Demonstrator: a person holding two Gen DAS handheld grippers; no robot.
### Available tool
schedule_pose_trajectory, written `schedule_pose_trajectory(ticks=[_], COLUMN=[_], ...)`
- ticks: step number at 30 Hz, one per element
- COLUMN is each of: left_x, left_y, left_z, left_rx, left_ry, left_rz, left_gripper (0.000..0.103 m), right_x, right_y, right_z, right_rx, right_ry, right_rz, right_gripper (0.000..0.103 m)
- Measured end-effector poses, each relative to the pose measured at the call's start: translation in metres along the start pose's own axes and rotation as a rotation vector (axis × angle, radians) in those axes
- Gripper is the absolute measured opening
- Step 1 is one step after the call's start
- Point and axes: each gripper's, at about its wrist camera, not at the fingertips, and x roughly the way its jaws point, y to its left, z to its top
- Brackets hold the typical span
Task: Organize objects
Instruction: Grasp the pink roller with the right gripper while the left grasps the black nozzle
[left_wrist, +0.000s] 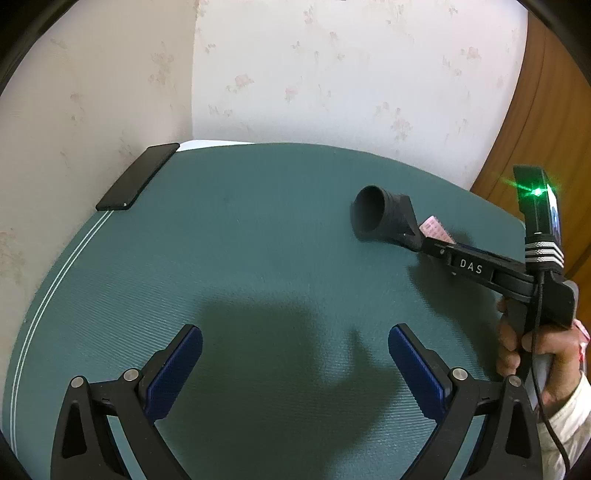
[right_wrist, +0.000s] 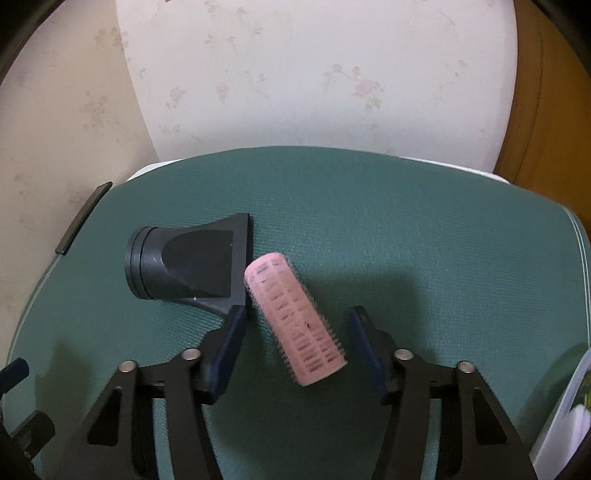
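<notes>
Wall (right_wrist: 314, 74): pale wallpaper with faint pink floral sprigs, meeting a cream side wall (left_wrist: 92, 92) at a corner, far left. Wooden panel (left_wrist: 546, 110): warm brown, far right. Table (right_wrist: 406, 221): covered by a green textured mat with thin white edge lines; white tabletop edge showing at the far side. Light: soft, casting dark shadows on the near mat.

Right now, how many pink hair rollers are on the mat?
1. The pink hair roller lies on the green mat, between the right gripper fingers, right beside the black dryer nozzle. None hidden, apparently.
</notes>
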Motion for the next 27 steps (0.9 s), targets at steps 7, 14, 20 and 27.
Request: schedule_pose_trajectory(ticks=[7,14,20,27], left_x=[0.006,0.013,0.021,0.040], left_y=[-0.001,0.002,-0.003,-0.021], left_z=[-0.002,0.001,0.004,0.023], left_rx=[0.012,-0.007,0.025,0.119], left_ry=[0.009,0.017,0.016,-0.003], left_rz=[0.018,0.035,0.071,0.105], left_gripper=[0.102,0.102,0.102,0.102], right_x=[-0.004,-0.019,-0.042,-0.066], right_y=[-0.002,-0.010,-0.017,-0.027], right_z=[-0.005,-0.028,-0.052,-0.078], right_rx=[0.002,0.030,0.024,0.024], right_ry=[-0.002,0.034,0.046,0.049], right_rz=[-0.018,-0.026,0.001,0.050], right_gripper=[0.029,0.028,0.028,0.028])
